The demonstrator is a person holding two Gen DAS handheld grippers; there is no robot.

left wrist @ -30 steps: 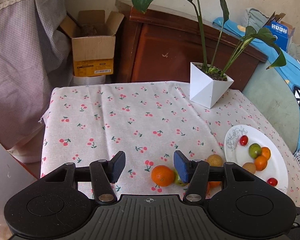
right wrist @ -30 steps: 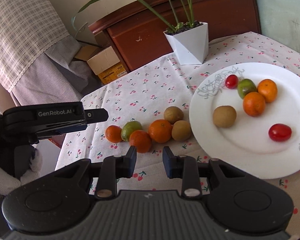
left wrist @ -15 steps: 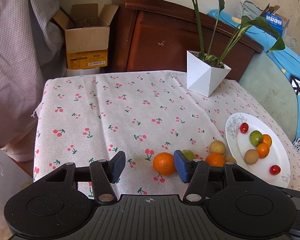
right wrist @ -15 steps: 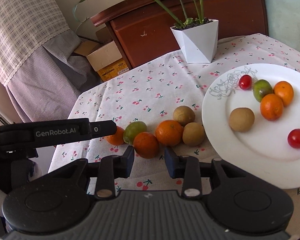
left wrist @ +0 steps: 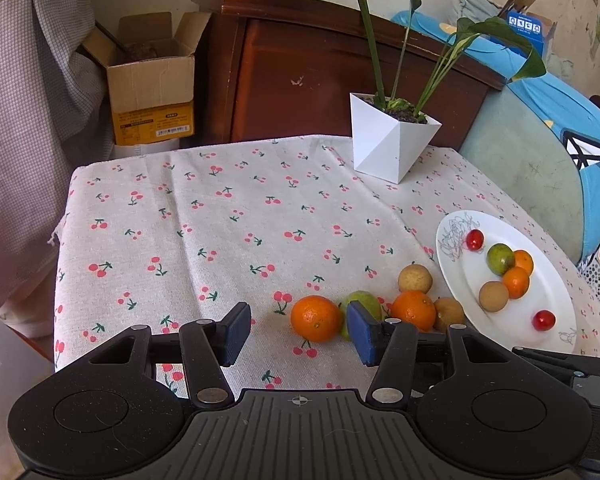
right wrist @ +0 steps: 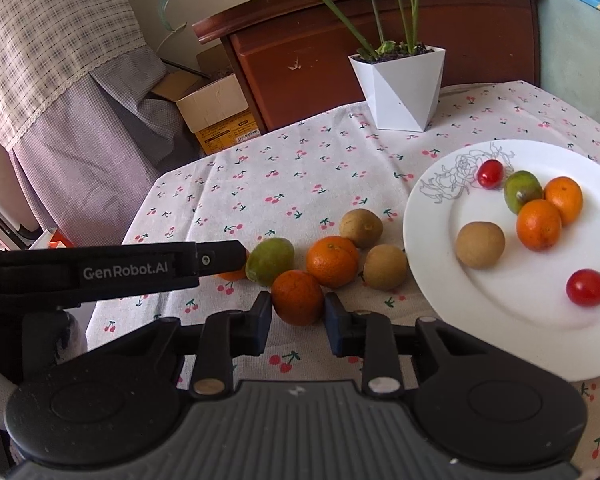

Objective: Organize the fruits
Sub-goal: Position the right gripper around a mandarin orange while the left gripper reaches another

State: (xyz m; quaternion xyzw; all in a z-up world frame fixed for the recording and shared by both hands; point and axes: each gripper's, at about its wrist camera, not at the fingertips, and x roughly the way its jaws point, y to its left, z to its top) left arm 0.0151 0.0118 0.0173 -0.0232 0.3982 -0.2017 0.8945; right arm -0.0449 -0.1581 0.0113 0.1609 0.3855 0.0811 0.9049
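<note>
A white plate (right wrist: 512,300) (left wrist: 460,256) at the right holds two cherry tomatoes, a green fruit, two oranges and a brown fruit. Loose fruit lies on the cherry-print cloth left of it: oranges, a green fruit (right wrist: 269,261) and two brown fruits. My left gripper (left wrist: 296,334) is open, with an orange (left wrist: 316,318) just ahead between its fingers, nearer the right one. My right gripper (right wrist: 297,322) is open, its fingers on either side of the nearest orange (right wrist: 298,297), close to it. The left gripper's side (right wrist: 100,270) shows in the right wrist view.
A white geometric planter (left wrist: 392,140) (right wrist: 400,88) stands at the far edge of the table. A wooden cabinet (left wrist: 320,76), a cardboard box (left wrist: 152,92) and a checked cloth (left wrist: 24,120) lie behind. A blue and grey chair (left wrist: 540,152) is at the right.
Both grippers moved forward toward the loose fruit. The right gripper's fingers now flank the nearest orange. The left gripper shifted left, so its orange sits more between the fingers.
</note>
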